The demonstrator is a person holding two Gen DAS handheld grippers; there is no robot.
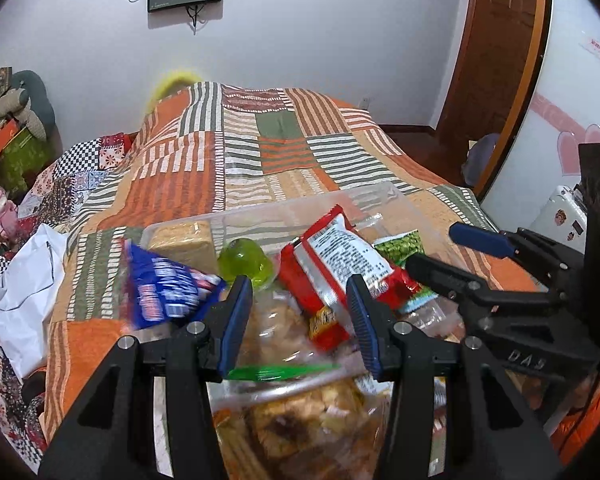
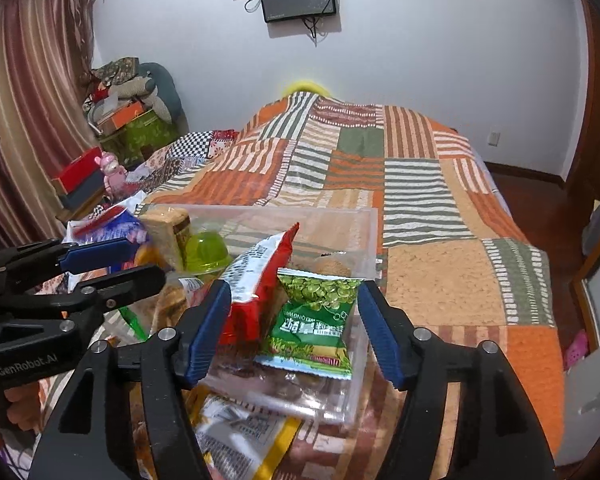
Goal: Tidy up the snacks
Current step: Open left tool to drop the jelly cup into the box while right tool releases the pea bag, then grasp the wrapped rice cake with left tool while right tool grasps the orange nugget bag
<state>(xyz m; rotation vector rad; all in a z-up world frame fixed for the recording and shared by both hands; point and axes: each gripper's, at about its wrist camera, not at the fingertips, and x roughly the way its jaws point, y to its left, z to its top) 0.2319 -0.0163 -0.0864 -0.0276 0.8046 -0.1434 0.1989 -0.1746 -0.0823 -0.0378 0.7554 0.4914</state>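
Observation:
A clear plastic bin (image 1: 380,196) (image 2: 364,240) sits on the quilted bed and holds snacks. Inside are a red packet (image 1: 340,256) (image 2: 260,276), a green pea packet (image 1: 404,244) (image 2: 316,320), a green jelly cup (image 1: 244,260) (image 2: 206,250) and a tan cracker block (image 1: 184,240) (image 2: 168,228). A blue packet (image 1: 164,288) lies at the bin's left. My left gripper (image 1: 300,320) is open above a clear bag of pastries (image 1: 276,328). My right gripper (image 2: 294,328) is open around the pea packet, not touching it, and shows in the left wrist view (image 1: 432,248).
The patchwork quilt (image 2: 440,272) covers the bed. A white bag (image 1: 24,292) lies at the left edge. A yellow-and-white packet (image 2: 244,436) lies in front of the bin. Boxes and toys stack by the curtain (image 2: 120,128). A wooden door (image 1: 496,48) stands right.

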